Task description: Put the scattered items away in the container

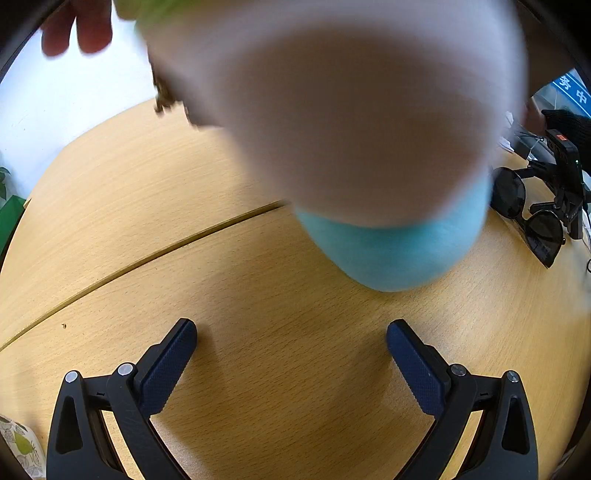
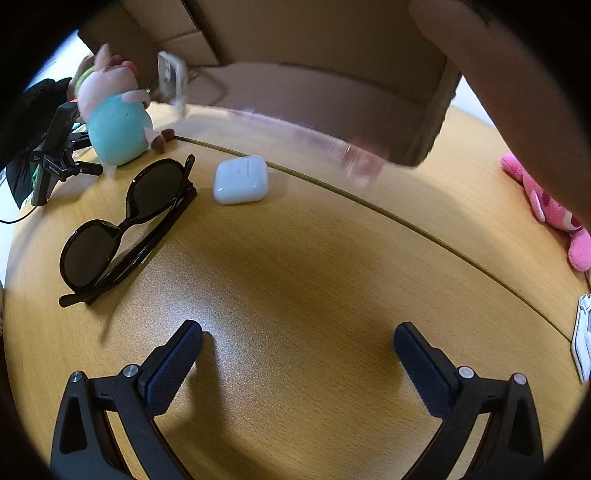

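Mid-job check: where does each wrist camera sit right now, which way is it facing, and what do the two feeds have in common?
Left wrist: on the left gripper, low over the wooden table, facing a blurred plush toy very close ahead; its own fingers show, spread, plus a hand top left.
Right wrist: on the right gripper, facing sunglasses, a white earbud case and the cardboard box; spread fingers show.
Shared: table, plush toy, sunglasses.
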`<state>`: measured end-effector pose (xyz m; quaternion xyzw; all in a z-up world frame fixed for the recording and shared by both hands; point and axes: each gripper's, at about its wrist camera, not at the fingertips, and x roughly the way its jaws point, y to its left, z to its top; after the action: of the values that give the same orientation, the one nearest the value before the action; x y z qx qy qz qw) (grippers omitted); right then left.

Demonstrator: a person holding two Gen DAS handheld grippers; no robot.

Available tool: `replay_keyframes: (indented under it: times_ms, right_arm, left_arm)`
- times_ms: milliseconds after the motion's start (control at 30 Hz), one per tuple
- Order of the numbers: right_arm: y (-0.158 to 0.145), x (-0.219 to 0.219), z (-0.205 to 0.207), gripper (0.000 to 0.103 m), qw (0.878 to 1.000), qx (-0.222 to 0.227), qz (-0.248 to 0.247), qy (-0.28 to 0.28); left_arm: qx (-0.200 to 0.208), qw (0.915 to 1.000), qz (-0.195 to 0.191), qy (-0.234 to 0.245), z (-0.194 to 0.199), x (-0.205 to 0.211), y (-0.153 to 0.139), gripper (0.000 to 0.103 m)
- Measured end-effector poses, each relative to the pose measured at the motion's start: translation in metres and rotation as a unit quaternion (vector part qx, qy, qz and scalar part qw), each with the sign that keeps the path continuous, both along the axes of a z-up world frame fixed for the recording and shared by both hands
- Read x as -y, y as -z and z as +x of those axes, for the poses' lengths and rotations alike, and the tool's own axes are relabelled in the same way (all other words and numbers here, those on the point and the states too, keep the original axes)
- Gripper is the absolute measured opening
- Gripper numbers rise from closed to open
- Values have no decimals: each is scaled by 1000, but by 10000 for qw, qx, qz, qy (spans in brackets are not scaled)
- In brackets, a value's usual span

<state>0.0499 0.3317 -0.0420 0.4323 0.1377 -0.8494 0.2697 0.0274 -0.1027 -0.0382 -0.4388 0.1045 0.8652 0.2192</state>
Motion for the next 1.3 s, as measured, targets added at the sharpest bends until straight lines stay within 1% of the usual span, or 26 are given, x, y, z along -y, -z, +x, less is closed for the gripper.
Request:
replay_keyframes:
  times_ms: [533, 733, 1300]
  right_arm:
    - [0, -14, -2, 103, 10000, -4, 1, -3]
    - [2, -7, -2, 103, 10000, -5, 6, -4]
    - [1, -9, -2, 103, 10000, -3, 7, -3]
  left_arm:
    - [-5, 10000, 1, -46, 1, -3, -1, 103]
    - [-2, 10000, 5, -46, 2, -5, -1, 103]
    - [-2, 10000, 5, -18, 0, -9, -1, 103]
